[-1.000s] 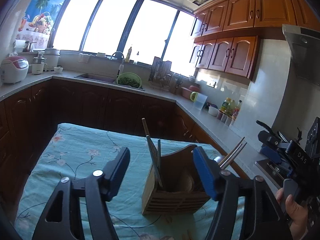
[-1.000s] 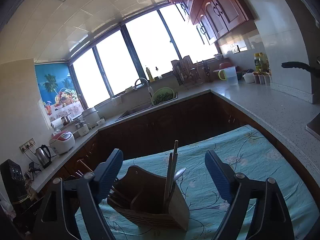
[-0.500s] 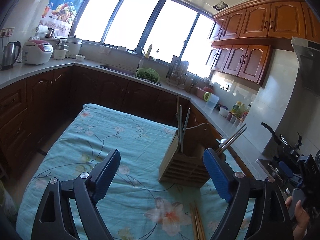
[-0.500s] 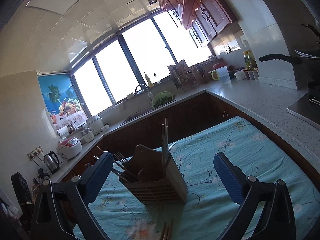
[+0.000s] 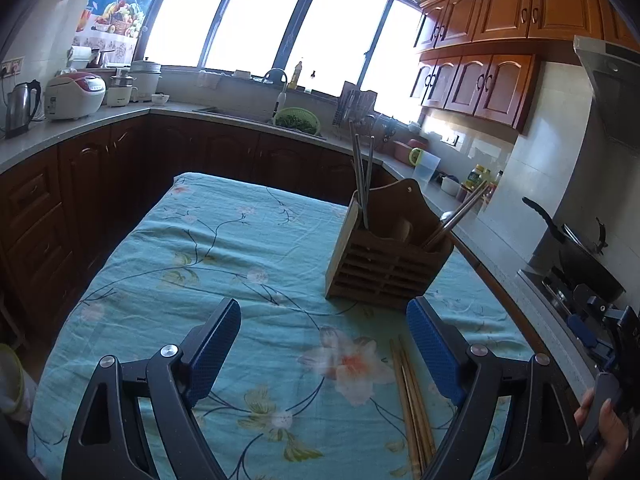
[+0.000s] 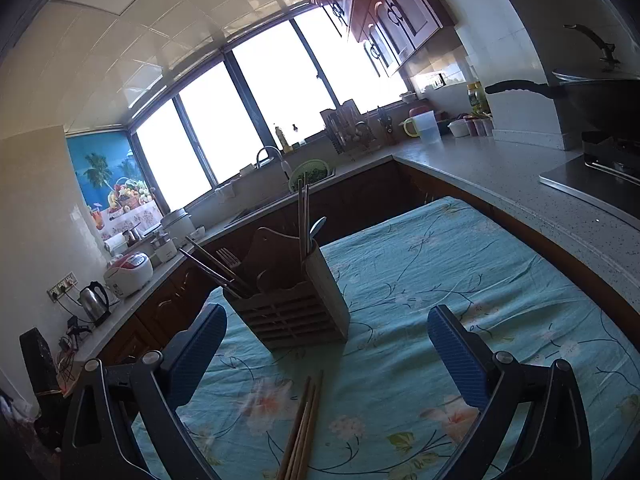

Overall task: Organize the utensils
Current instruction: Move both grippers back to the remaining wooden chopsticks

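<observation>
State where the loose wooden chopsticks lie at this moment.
The loose wooden chopsticks lie flat on the teal floral tablecloth, just in front of the slatted wooden utensil holder; in the left wrist view they sit low and right, beside the right finger.

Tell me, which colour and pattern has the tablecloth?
Turquoise tablecloth with a floral print and dark branch lines, clearest in the left wrist view.

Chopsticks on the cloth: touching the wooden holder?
Apart. Right wrist view: chopsticks end short of the holder, with bare cloth between them. Left wrist view agrees.
</observation>
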The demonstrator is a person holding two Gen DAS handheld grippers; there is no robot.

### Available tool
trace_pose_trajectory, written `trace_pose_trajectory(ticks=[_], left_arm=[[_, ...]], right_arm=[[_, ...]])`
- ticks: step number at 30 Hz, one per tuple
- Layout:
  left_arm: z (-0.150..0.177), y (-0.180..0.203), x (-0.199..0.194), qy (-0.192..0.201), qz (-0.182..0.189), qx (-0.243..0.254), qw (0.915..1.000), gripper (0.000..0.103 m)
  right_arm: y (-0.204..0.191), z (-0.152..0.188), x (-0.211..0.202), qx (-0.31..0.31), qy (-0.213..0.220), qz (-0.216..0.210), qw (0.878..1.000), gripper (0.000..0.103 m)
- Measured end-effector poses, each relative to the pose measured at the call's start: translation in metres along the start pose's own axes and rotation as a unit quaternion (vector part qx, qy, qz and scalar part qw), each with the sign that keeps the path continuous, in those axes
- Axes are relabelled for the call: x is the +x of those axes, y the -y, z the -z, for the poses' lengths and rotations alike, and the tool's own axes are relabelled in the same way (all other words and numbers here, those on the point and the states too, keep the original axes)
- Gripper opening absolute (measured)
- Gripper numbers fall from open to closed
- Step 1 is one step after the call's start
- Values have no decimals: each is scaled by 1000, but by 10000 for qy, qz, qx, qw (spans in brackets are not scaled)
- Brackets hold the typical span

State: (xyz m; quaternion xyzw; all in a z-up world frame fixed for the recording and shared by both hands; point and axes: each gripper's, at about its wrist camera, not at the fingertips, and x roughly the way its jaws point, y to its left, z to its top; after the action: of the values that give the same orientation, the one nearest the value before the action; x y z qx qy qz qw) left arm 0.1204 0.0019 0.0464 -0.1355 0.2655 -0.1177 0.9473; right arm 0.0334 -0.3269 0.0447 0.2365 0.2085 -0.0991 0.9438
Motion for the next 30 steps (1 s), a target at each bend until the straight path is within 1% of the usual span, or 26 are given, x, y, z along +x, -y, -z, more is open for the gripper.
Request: trace_pose_trajectory(ticks=[5,9,12,16,18,20,23,24,25,28,30], left_arm=[[12,7,1,-271,-34,114,9996,85],[21,23,14,-669,-32,365,9971,85],[31,46,35,-1091,-12,685,9917,84],[43,75,59,-1456,-8,1120,9830,84],[49,87,72,-1619,-115,1341,9776,83],[55,93,82,-1749,-209,1506,9728,80],[61,97,95,-1979,-244,1623,9664,78],[64,98,98,-2035,-262,1657,9646,80],[63,98,99,-1986,-220,1628,9662,80],[58,93,102,-1985,-375,1633,9657,80],[58,81,105,-2066,-363,1575,9650,81]], right_arm=[[8,18,-7,-58,-122,200,9997,101],[20,27,-9,74,-245,352,9991,101],[29,28,-9,234,-286,429,9984,101],[35,29,-12,346,-268,454,9980,101],[36,28,-12,371,-269,464,9979,101],[38,28,-13,393,-267,482,9977,101],[38,29,-11,417,-308,483,9975,101],[38,31,-9,422,-332,474,9974,101],[37,32,-6,418,-360,463,9974,101],[31,37,5,385,-523,397,9971,101],[27,41,15,328,-688,340,9965,101]])
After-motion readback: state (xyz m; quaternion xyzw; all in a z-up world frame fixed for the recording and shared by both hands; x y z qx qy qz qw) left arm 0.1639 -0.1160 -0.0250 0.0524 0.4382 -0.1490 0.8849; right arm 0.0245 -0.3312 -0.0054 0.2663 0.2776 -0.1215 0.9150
